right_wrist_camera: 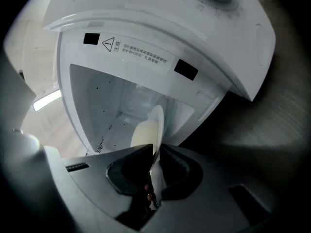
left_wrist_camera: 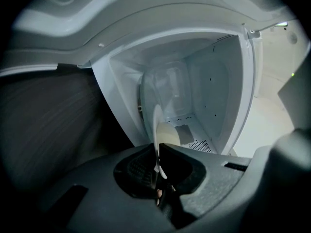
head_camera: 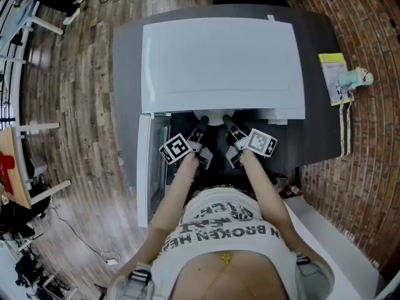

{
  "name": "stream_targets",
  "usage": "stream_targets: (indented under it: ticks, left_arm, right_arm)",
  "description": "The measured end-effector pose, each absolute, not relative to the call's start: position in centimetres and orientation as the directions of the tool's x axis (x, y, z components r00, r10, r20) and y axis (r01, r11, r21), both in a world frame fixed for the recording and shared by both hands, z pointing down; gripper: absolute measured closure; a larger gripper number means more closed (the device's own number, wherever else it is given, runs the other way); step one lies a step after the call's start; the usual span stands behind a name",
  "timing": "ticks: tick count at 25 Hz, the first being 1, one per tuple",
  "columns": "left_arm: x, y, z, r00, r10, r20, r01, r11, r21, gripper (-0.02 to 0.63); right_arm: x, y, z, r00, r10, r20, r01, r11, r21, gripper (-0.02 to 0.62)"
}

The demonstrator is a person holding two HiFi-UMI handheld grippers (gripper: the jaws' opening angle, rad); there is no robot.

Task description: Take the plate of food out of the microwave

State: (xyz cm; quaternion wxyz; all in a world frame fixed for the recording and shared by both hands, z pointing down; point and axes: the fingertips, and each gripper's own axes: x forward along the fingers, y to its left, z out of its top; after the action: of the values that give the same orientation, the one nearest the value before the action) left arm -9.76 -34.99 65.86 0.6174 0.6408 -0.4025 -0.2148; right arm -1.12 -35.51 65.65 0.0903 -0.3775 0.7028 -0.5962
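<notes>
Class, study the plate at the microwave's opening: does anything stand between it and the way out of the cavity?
Nothing visible does. The door stands swung open at the left, nothing lies in front of the plate, and the left claw and right claw each clamp its rim.

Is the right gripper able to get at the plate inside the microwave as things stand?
Yes, it looks so. The microwave door stands open, leaving the way in free, and the right gripper is shut on the rim of the plate. The left gripper grips the rim too.
</notes>
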Motion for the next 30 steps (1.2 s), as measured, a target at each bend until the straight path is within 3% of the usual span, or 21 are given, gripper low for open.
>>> stream_targets:
  ticks: [21, 30]
  left_arm:
    - [-8.3, -30.2, 64.5, 0.521, -0.821, 0.236, -0.299, 0.083, 0.951, 0.580]
    - [-6.2, -27.0, 64.2, 0.438, -0.871, 0.223, -0.260, 0.115, 0.959, 0.580]
  right_arm:
    - [0.5, -31.4, 64.7, -0.755, -0.565, 0.334, -0.436, 0.051, -0.899, 0.546]
    - [2.3, -29.1, 64.5, -0.799, -0.500, 0.334, -0.437, 0.100, -0.894, 0.546]
